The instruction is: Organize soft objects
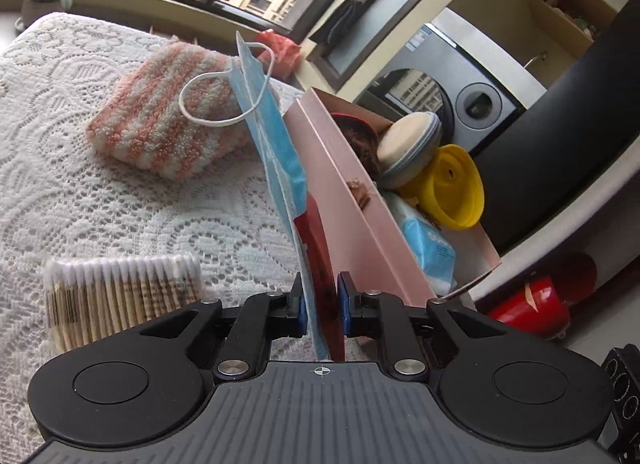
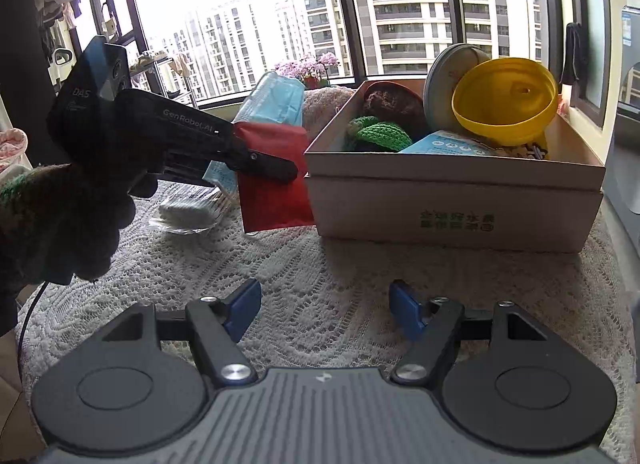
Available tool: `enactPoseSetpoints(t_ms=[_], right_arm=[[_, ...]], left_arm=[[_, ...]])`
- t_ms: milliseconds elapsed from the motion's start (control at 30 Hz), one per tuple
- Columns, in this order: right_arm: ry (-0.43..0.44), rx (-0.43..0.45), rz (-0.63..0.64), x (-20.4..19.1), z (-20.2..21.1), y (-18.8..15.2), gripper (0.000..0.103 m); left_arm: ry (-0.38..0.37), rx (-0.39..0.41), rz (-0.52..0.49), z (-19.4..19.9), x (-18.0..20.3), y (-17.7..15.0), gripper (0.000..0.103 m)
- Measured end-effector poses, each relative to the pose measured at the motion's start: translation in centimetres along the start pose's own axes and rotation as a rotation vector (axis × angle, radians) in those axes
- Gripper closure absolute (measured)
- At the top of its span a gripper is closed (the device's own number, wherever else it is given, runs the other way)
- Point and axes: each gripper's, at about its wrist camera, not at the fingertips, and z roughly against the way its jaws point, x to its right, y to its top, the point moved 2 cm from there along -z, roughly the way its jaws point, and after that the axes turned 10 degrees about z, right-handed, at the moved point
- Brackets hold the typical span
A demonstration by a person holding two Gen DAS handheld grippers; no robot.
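The left hand-held gripper (image 1: 322, 306) is clamped on a thin sheaf of soft flat things: a pale blue pleated face mask with white ear loops (image 1: 276, 144) pressed together with a flat red packet (image 1: 320, 264), both pinched edge-on between the blue pads. In the right wrist view that bundle hangs just beside the near left corner of the open pink-beige cardboard box (image 2: 452, 200), not yet over its rim. The right hand-held gripper (image 2: 326, 310) hangs with jaws apart and nothing between them, low over the white lace-covered table (image 2: 360, 264). The step in hand looks to be carrying the mask and packet into the box; to do it well, the bundle should probably be lifted enough for its dangling lower edge to clear the box wall, then brought over a free patch before letting go. Room inside seems tight: a yellow plastic lid (image 2: 506, 100), a round grey pad (image 2: 446, 76), a green crocheted piece (image 2: 380, 134) and a blue-white tissue pack (image 2: 444, 144) already fill much of it, so the near left part appears the likeliest gap. A pink-and-white striped fluffy cloth (image 1: 172, 120) and a bundle of cotton swabs (image 1: 120, 296) lie on the table to the left, well apart from the path. The table's edge falls away close behind the box on its far side.
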Motion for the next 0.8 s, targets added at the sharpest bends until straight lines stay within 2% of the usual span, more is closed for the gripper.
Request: enactPoseSetpoints(t_ms=[100,200,267,400,467,533,600,667,800], right_arm=[[-0.052,-0.004,0.064,-0.1,-0.8,1.4,0.032],[-0.097,-0.012,0.114,0.5,-2.1,3.4,0.031],[-0.046,-0.032,0.092,1.2,-3.3,4.8,0.032],[-0.043,-0.013,0.096,1.1,-4.8,6.3,0.031],[0.031,0.004,0.127,0.3,-4.3,6.4,0.031],[0.126,0.027,0.194,-1.6,-3.5,6.2,0.019],[0.165,0.043,0.269,-3.6,-3.1,5.9,0.011],[0.186,0.040,0.367,-6.0,-3.4,5.6,0.011],[0.199,0.019,0.503,-9.9,-5.1,5.8,0.011]], left_arm=[[-0.004,0.041,-0.028,1.6,0.5,-1.7,0.089],[-0.022,0.048,-0.015,3.6,0.2,-3.5,0.089],[-0.039,0.046,0.010,5.1,-0.3,-4.9,0.089],[-0.051,0.057,0.044,7.3,-1.4,-6.7,0.089],[-0.021,0.091,0.057,8.6,-2.3,-7.1,0.087],[0.013,0.137,0.077,9.8,-3.6,-7.0,0.083],[0.041,0.186,0.116,10.7,-5.1,-6.7,0.082],[0.061,0.222,0.149,11.2,-6.4,-6.4,0.082],[0.065,0.244,0.161,11.5,-7.8,-5.6,0.078]])
